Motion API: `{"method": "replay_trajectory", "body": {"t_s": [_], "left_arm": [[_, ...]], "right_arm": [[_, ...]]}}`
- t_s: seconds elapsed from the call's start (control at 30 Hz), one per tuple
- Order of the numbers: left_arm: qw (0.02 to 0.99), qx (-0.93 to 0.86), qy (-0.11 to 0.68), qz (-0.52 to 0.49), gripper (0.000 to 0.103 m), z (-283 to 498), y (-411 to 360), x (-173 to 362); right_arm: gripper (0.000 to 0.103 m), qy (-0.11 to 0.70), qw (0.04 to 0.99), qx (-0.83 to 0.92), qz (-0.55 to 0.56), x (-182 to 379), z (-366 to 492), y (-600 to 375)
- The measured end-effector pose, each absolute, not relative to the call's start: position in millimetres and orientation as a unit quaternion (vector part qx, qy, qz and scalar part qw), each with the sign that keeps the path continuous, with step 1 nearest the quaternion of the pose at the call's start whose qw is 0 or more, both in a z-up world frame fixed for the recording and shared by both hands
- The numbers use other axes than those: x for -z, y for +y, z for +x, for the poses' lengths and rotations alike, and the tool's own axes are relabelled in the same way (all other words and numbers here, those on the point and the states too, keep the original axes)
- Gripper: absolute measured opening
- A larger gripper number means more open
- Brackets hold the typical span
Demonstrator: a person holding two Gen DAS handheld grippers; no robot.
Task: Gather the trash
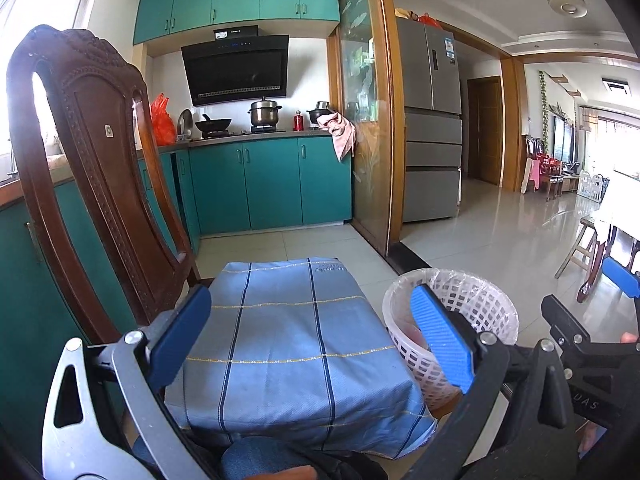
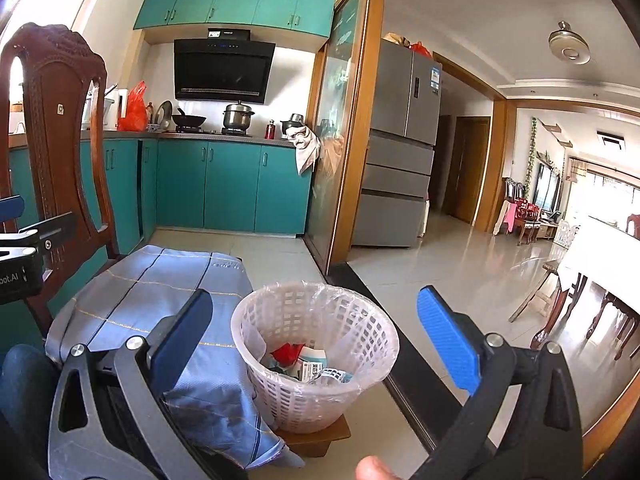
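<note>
The left gripper (image 1: pixel 312 344) is held with its blue pads spread wide and nothing between them, poised over a seat draped in a blue checked cloth (image 1: pixel 288 340). Furthest left stands a carved dark wooden chair (image 1: pixel 92 152), its back rising tall beside the teal cabinets (image 1: pixel 264 184). Moving across, the cloth covers the seat and hangs down over its front edge.

Just beside the cloth, on the right, sits the white mesh waste basket (image 2: pixel 316 352), lined with a clear plastic bag and standing on a small wooden block (image 2: pixel 320 436) on the tiled floor. Inside it lies the trash (image 2: pixel 308 364): a red scrap and some printed paper wrappers at the bottom.

The right gripper (image 2: pixel 316 336) is likewise open wide and empty, its two fingers straddling the basket from above without touching it. A fingertip (image 2: pixel 372 468) of the person shows at the lower edge. Further right, a grey fridge (image 2: pixel 400 140) stands past the sliding glass door.
</note>
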State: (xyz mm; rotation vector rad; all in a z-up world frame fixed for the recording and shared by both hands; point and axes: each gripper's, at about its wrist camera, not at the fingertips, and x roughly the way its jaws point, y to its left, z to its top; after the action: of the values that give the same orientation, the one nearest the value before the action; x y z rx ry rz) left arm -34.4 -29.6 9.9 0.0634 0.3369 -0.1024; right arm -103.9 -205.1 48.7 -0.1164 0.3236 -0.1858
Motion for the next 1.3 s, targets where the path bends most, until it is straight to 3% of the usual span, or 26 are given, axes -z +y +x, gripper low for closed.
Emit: {"method": "replay_trajectory", "body": {"t_s": [1.3], "left_arm": [[0.983, 0.058, 0.169, 0.036, 0.1, -35.0, -32.0, -5.2]], "right_arm": [[0.1, 0.166, 0.98, 0.093, -0.057, -44.7, -99.8, -206.2]]}}
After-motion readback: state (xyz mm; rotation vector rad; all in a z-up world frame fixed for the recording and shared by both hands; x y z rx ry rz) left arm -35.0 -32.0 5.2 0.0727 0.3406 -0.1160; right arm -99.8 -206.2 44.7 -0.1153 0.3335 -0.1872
